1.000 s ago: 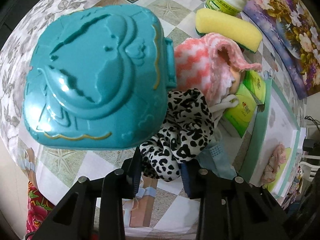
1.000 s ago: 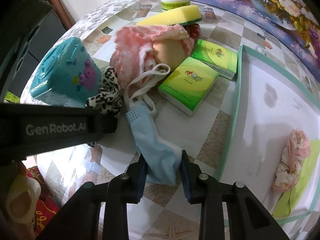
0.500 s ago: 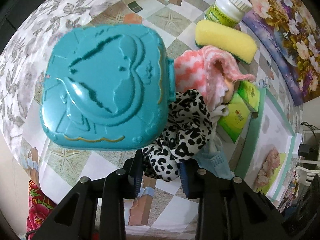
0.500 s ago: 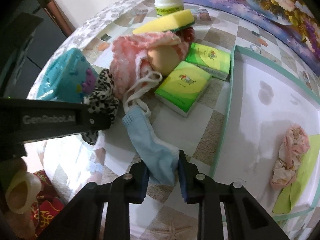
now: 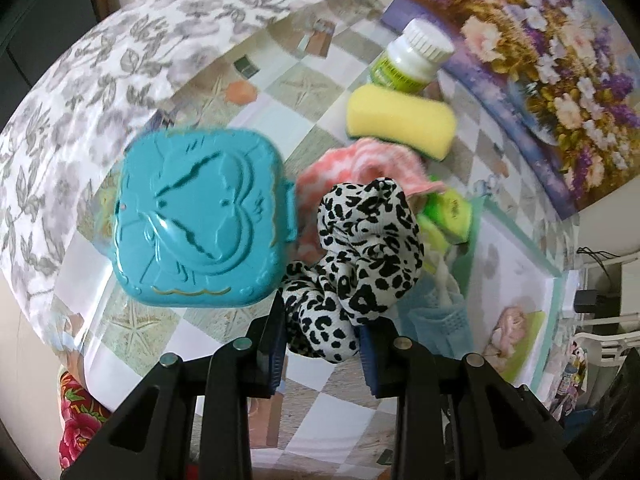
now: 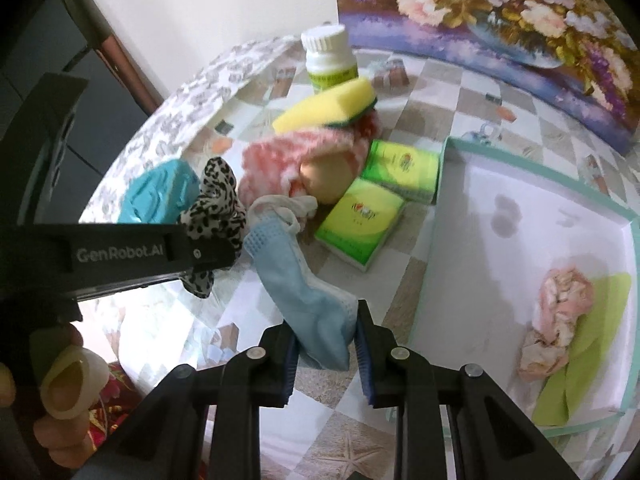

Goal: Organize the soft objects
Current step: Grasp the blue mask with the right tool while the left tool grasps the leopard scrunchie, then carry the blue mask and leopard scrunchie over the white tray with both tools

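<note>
My left gripper [image 5: 322,338] is shut on a black-and-white leopard scrunchie [image 5: 360,256] and holds it above the table; it also shows in the right wrist view [image 6: 214,208]. My right gripper [image 6: 325,344] is shut on a light blue face mask [image 6: 304,284], lifted, its white loops trailing toward a pink knitted doll [image 6: 304,156]. A white tray with a teal rim [image 6: 520,208] lies at the right and holds a pink scrunchie [image 6: 556,312] on a green cloth [image 6: 588,344].
A teal plastic box [image 5: 200,216] sits left of the doll. A yellow sponge [image 5: 400,120], a white pill bottle [image 5: 408,60] and two green tissue packs [image 6: 360,224] lie around the doll. A flower picture [image 6: 500,8] stands at the back.
Both grippers have risen and pulled back. The scrunchie has come up off the table beside the teal box, and the mask has lifted with its loops dragging off the doll.
</note>
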A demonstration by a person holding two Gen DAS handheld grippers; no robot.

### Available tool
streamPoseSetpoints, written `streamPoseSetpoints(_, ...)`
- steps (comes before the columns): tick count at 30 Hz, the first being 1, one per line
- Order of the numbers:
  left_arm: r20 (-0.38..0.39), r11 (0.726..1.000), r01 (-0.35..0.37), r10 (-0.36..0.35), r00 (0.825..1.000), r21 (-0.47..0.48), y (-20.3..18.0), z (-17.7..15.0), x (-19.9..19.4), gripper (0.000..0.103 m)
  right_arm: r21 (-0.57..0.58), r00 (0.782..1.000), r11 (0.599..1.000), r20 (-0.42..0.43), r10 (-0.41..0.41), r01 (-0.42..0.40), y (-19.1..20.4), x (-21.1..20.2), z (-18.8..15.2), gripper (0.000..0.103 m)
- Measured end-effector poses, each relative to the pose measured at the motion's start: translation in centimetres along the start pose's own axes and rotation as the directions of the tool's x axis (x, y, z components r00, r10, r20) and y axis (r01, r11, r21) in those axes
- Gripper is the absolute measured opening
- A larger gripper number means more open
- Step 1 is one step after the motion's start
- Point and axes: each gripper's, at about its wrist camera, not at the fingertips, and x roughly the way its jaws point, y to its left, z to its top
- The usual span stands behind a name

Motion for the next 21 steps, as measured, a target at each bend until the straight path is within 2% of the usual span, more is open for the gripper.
streamPoseSetpoints(13,0.078,0.995,0.059,-0.065,0.995,0.078,-0.6,-0.9,-4.2,0.030,0.065,0.990,0.996,0.124,-0.064,0.056,-0.8,-4.5,1.1,0.027)
streamPoseSetpoints(21,0.116,0.985,0.057,-0.077,0.990,0.165,-5.0,-1.6,-4.5,0.029,0.163,0.975,0.979,0.168,-0.146,0.119,-3.7,-7.1,1.8,0.027)
